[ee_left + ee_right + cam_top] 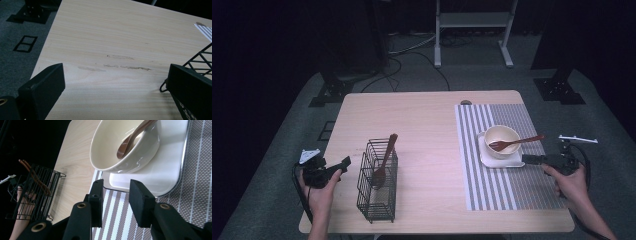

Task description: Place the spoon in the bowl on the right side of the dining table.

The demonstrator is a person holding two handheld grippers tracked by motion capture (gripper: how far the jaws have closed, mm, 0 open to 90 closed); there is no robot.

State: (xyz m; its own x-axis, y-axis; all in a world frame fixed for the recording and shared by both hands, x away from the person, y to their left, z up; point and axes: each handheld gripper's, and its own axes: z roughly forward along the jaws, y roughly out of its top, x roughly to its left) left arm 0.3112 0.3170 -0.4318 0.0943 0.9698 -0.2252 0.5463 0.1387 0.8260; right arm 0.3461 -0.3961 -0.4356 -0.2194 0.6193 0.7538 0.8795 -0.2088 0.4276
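Right tongs (pixel 115 202) sit low over the striped placemat (pixel 507 190), pointing at the near edge of the white square plate (pixel 172 165). Their jaws stand a modest way apart with nothing between them; the pads press on nothing. In the high view these tongs (pixel 527 159) lie just beside the plate's (pixel 499 161) corner, held by the right hand (pixel 569 182).

On that plate stands a cream bowl (pixel 501 139), and a wooden spoon (pixel 517 143) rests in it, its head inside and its handle sticking out over the rim toward the right edge of the desk (pixel 427 120). From the right gripper view the bowl (pixel 117 147) shows the spoon's (pixel 130 141) head lying against its inner wall.

Left tongs (pixel 112 92) hover over bare desk (pixel 112 37) with jaws spread wide, empty. The left hand (pixel 319 192) holds them near the desk's left edge, just beside a black wire basket (pixel 377 185). A second wooden spoon (pixel 384 160) leans upright in the basket.
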